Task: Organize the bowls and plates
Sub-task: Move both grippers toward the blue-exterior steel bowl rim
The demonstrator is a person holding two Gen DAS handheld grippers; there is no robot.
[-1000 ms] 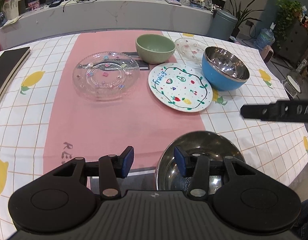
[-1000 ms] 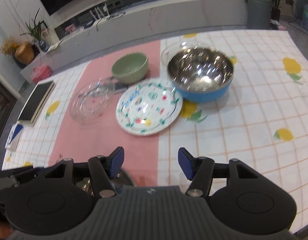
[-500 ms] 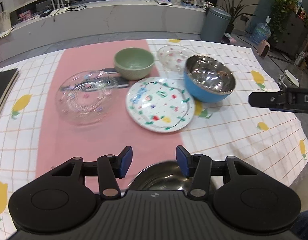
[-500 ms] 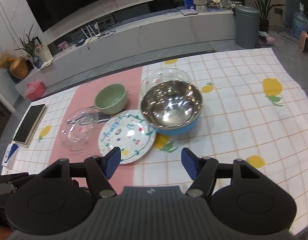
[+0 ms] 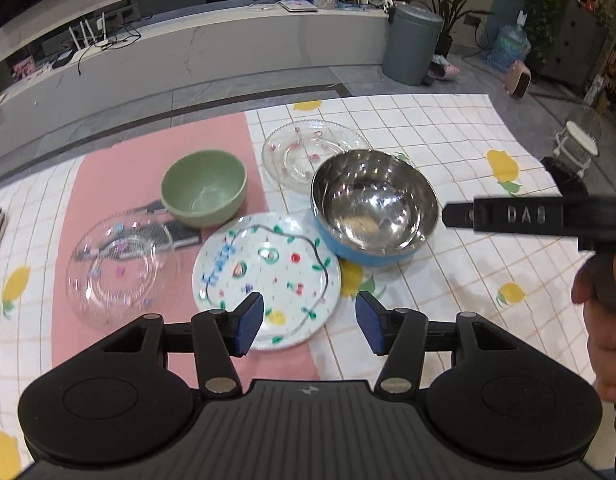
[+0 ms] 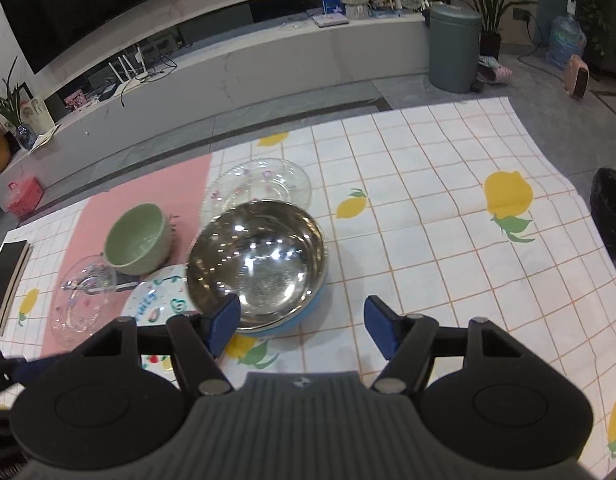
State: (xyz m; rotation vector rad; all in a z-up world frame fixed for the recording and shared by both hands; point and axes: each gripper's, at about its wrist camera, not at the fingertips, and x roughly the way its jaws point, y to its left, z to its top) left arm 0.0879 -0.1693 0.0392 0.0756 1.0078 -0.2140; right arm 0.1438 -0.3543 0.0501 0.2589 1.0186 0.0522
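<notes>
A steel bowl with a blue outside (image 5: 373,208) (image 6: 260,268) stands on the tablecloth. Left of it lie a painted white plate (image 5: 268,276) (image 6: 156,304), a green bowl (image 5: 204,188) (image 6: 138,238) and a clear glass plate (image 5: 116,272) (image 6: 82,300). A second glass plate (image 5: 304,152) (image 6: 260,184) lies behind the steel bowl. My left gripper (image 5: 309,326) is open and empty above the painted plate's near edge. My right gripper (image 6: 302,326) is open and empty, just near of the steel bowl; it also shows in the left wrist view (image 5: 507,216).
A checked lemon tablecloth (image 6: 427,216) with a pink runner (image 5: 108,176) covers the table. A dark flat item (image 5: 176,232) lies under the green bowl and glass plate. A black book (image 6: 6,276) lies at the far left. A grey bin (image 6: 453,52) stands on the floor beyond.
Both grippers have risen and moved forward. The plain steel bowl under my left gripper has left the view. My right gripper has come closer to the blue steel bowl.
</notes>
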